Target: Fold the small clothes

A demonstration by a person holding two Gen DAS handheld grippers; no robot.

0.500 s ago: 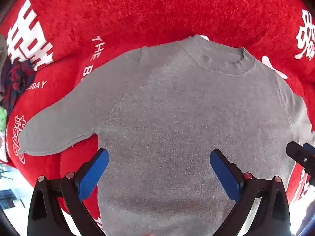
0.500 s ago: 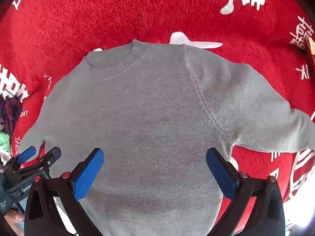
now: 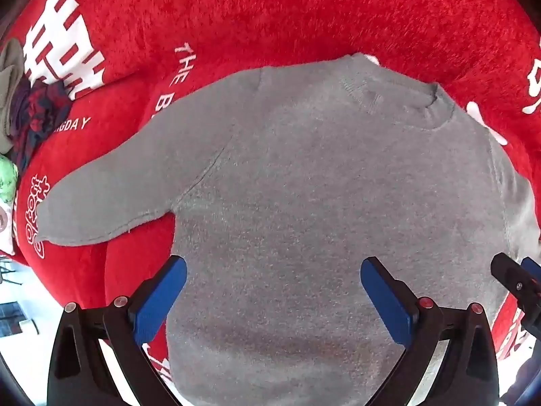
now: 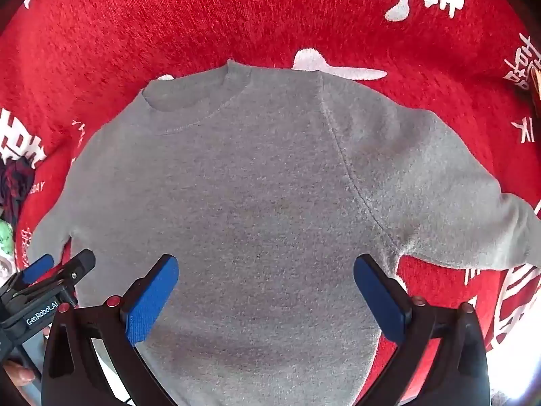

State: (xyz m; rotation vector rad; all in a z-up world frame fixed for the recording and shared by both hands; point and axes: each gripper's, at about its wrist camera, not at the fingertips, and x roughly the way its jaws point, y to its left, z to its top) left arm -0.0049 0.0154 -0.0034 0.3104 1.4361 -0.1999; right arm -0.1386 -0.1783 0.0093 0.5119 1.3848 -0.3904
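My left tool (image 3: 274, 284) hangs released over the near half of the grey sweater (image 3: 321, 203), its blue pads spread wide and grasping nothing. My right tool (image 4: 265, 280) is likewise released, pads well apart above the sweater's lower body. The sweater lies flat and face up on the red blanket (image 3: 270, 17) with white lettering, collar at the far side, hem towards me. Its left sleeve (image 3: 111, 199) stretches out to the left on the blanket, and its right sleeve (image 4: 456, 203) reaches out to the right. At the far left edge sits a small heap of dark patterned clothes (image 3: 30, 118), apart from the sweater. Each tool shows at the edge of the other's view.
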